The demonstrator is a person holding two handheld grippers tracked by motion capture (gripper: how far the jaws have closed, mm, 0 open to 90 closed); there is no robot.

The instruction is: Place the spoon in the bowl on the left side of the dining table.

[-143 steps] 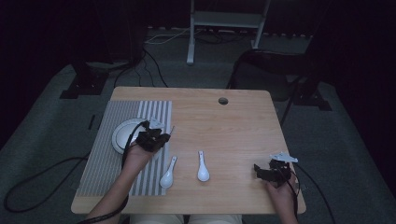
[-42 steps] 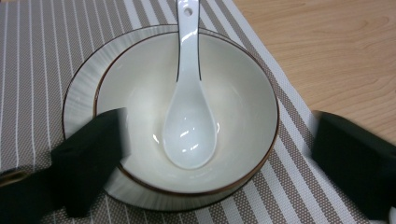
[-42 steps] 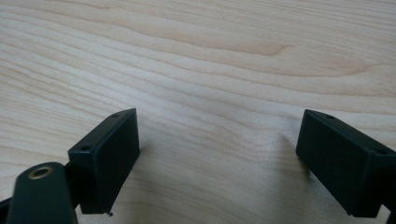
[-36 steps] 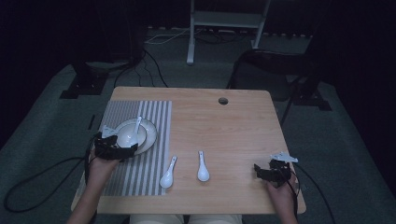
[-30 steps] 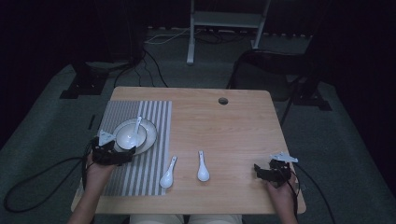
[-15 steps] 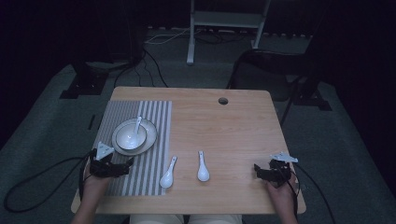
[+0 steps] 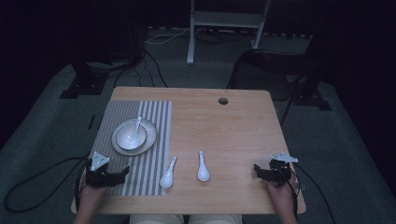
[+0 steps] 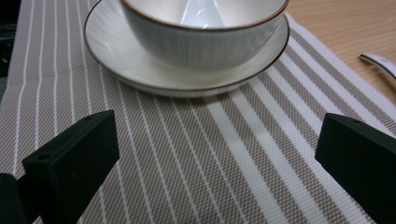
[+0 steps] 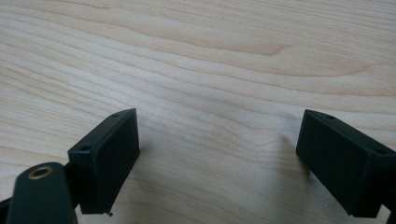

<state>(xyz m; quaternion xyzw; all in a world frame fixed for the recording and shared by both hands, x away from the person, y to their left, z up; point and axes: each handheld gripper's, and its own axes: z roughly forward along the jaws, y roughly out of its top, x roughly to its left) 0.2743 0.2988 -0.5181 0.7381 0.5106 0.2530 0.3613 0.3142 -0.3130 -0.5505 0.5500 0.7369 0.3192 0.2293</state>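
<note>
Spoons are what the work here concerns: one white ceramic soup spoon [image 7: 135, 131] already lies in the bowl [image 7: 131, 136], which sits on a saucer [image 7: 150, 139] on the striped placemat [image 7: 116, 112] at the left of the frame. Two more lie loose near the lower middle, the left spoon [image 7: 167, 173] just off the mat's right edge, its handle pointing up, and the right spoon [image 7: 202, 166] beside it on the bare wooden desk [image 7: 224, 126].

These spoons look glazed, stiff and light, likely slippery and liable to chip if dropped; the narrow handle, taken across its sides, seems the safest hold, since the rounded scoop would probably slide out.

Lower left, the left gripper [image 7: 108, 176] rests on the mat's near corner, jaws wide apart and holding nothing, facing the bowl [image 8: 205, 32]. Lower right, the right gripper [image 7: 267, 171] sits near the desk edge, jaws likewise spread over bare wood.
</note>
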